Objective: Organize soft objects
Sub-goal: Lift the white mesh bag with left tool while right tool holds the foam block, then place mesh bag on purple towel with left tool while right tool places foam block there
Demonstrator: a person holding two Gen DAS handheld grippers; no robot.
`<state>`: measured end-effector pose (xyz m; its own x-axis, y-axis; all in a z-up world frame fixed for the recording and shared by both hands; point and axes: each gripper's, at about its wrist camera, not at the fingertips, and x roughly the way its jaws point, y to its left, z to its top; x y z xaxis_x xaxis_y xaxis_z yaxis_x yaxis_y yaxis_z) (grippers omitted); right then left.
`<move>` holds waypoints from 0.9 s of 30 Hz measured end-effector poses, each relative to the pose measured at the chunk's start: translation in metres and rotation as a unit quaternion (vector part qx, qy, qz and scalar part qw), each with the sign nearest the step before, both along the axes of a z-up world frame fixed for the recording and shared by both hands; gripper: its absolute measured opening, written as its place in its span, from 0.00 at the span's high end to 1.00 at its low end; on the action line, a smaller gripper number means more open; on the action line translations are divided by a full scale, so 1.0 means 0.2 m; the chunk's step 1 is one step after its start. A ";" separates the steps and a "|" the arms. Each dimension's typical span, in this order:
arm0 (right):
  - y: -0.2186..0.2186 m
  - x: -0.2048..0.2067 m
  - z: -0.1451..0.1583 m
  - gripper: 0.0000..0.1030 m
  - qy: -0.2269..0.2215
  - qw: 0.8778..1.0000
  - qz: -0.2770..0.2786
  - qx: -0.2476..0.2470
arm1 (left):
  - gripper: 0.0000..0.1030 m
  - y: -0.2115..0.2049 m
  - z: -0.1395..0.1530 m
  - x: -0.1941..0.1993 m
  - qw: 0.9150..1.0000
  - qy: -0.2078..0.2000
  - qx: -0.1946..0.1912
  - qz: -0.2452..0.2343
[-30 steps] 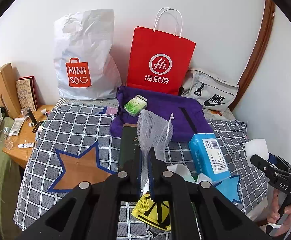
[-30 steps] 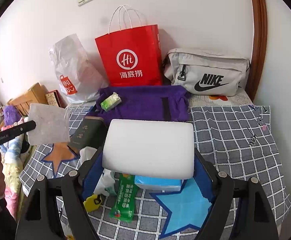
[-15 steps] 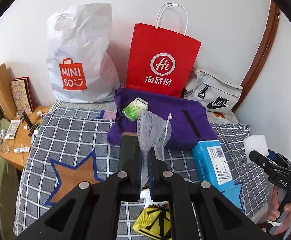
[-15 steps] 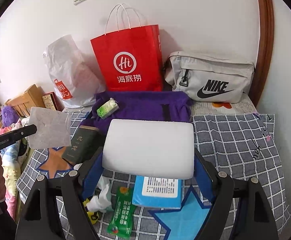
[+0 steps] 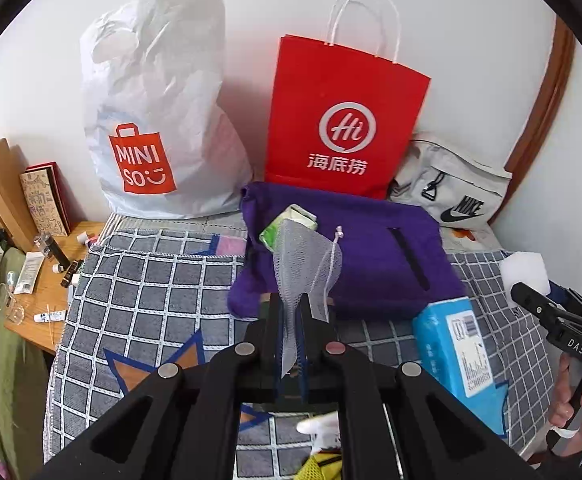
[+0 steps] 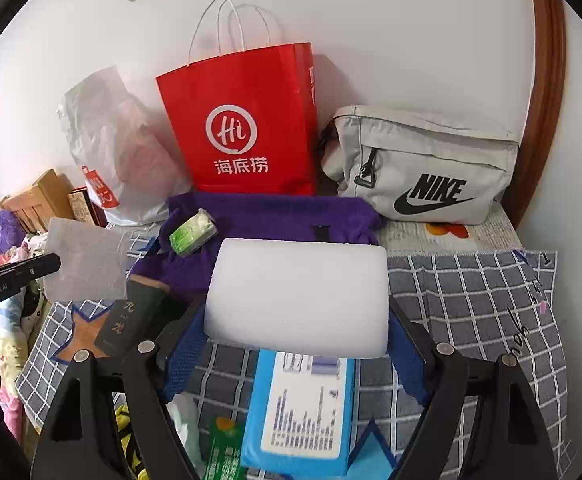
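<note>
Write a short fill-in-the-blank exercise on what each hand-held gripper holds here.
1. The left hand-held gripper pinches a white ____ pouch.
2. The right hand-held gripper clamps a white ____ block.
3. The red paper bag stands between the white plastic bag and the grey ____ pouch bag.

Missing words: mesh; foam; Nike

Home bedroom: checked bedspread [image 5: 151,280], shopping bags [image 5: 343,120], cluttered bedside table [image 5: 47,300].

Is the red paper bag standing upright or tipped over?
Upright. The red paper bag stands on its base against the wall, with its white handles pointing up, behind the purple cloth.
</note>
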<state>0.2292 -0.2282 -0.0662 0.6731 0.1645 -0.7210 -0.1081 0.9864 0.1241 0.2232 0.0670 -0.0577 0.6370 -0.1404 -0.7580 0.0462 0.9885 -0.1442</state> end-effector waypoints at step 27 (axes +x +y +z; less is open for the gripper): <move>0.03 0.61 -0.24 0.21 0.034 0.999 0.032 0.005 | 0.94 -0.31 -0.18 0.51 0.998 0.039 -0.021 -0.052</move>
<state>0.3508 -0.2220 -0.1142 0.6106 0.2123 -0.7629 -0.1610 0.9766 0.1429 0.3252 0.0053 -0.0940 0.5560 -0.2364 -0.7969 0.1361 0.9716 -0.1933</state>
